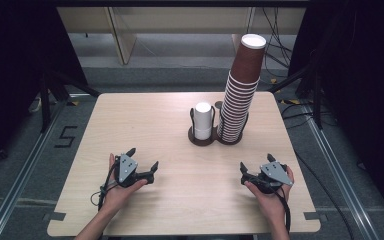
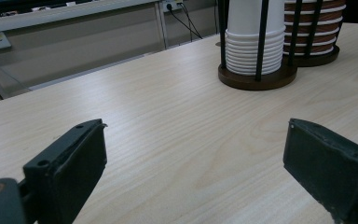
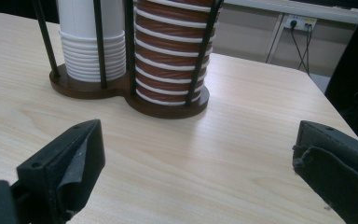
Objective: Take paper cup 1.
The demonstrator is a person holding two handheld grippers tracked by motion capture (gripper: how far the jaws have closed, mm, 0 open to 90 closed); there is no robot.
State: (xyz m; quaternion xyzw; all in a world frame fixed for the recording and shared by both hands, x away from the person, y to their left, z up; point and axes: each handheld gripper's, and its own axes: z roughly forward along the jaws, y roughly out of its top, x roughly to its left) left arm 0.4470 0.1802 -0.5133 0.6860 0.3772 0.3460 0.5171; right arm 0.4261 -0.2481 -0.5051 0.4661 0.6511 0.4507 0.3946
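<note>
A pale wooden table (image 1: 145, 125) is seen from above, and toward its far edge a dark double cup holder (image 1: 215, 137) is set, in whose right-hand bay a tall stack of brown cups (image 1: 242, 90) is held upright while a much shorter stack of white cups (image 1: 203, 121) is kept in the left-hand bay, just beside it. The left gripper (image 1: 142, 161) and the right gripper (image 1: 256, 164) are held low over the near part of the table, well apart from each other and from the holder, and each is pointed toward the cups. On both, the jaws are spread wide and nothing is gripped between them, bare tabletop being shown in the gap.
</note>
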